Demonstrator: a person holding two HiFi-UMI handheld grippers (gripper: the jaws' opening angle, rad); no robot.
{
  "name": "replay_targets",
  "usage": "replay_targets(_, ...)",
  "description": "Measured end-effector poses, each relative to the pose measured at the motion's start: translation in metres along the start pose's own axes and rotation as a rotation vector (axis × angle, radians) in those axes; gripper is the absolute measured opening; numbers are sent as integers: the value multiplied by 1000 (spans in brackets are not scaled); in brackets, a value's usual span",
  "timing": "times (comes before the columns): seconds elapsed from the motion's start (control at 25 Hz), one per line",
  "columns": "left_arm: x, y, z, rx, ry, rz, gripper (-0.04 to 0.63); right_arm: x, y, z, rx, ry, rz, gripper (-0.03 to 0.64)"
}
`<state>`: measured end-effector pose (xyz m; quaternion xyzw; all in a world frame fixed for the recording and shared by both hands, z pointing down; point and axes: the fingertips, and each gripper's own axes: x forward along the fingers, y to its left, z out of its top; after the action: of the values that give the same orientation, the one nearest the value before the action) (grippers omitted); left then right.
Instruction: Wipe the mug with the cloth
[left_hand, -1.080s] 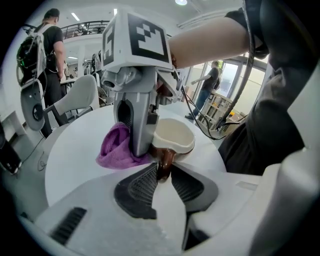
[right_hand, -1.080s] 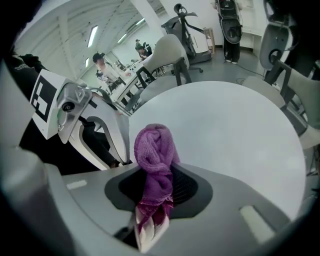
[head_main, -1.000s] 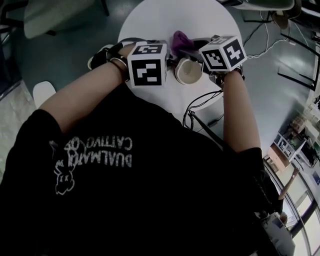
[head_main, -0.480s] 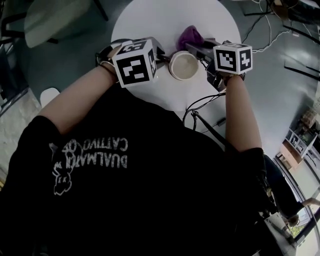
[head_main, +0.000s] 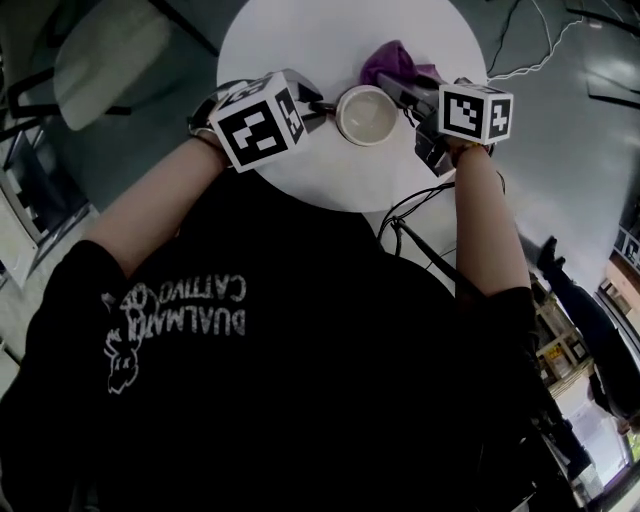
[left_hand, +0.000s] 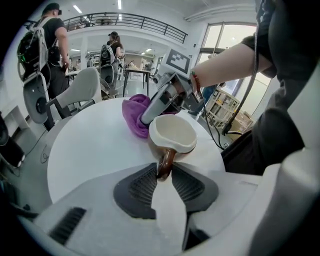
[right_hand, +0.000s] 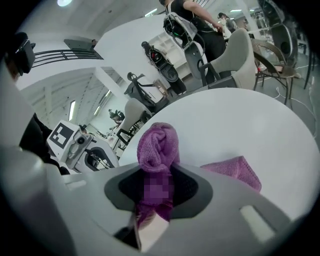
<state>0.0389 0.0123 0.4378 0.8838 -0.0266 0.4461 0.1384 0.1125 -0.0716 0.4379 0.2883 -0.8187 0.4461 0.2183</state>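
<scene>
**A:** Near the person's side of the desk (head_main: 300, 40), where is the mug (head_main: 366, 114)?

**B:** Just inside that rim, mouth up. The left claw (left_hand: 162, 172) is clamped on its brown handle (left_hand: 165, 161).

**A:** And the cloth (right_hand: 158, 142)?

**B:** Purple, bunched and pinched tight in the right claw (right_hand: 156, 187), just beside the mug's far right side. A loose corner trails out beside the jaws.

**A:** Room to move?

**B:** Wide white top beyond the mug. A chair (head_main: 105, 55) stands off the left edge, and cables (head_main: 420, 205) hang off the near right.

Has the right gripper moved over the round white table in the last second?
Yes: the right gripper moved toward the round white table's right edge, away from the cream mug.
</scene>
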Motion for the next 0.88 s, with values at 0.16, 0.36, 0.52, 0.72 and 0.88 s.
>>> replay_targets(0.16,0,11,-8,-4,36,-31,94,1,-10,1,30,-106,-30,118)
replay_targets(0.36,-3,30,-16,16,97,-42,92,2,-20,4,105,-240,-49,117)
replay_targets(0.52,-2,41,-18,-22,115,-36,92,-3,-30,3,104,-276,-83,114)
replay_targets(0.72,2,56,-26,-31,161,-56,89,1,-40,-3,223,-298,-170,110)
replay_targets(0.88,0,64,-29,-22,192,-69,87,1,-40,-11,322,-292,-218,110)
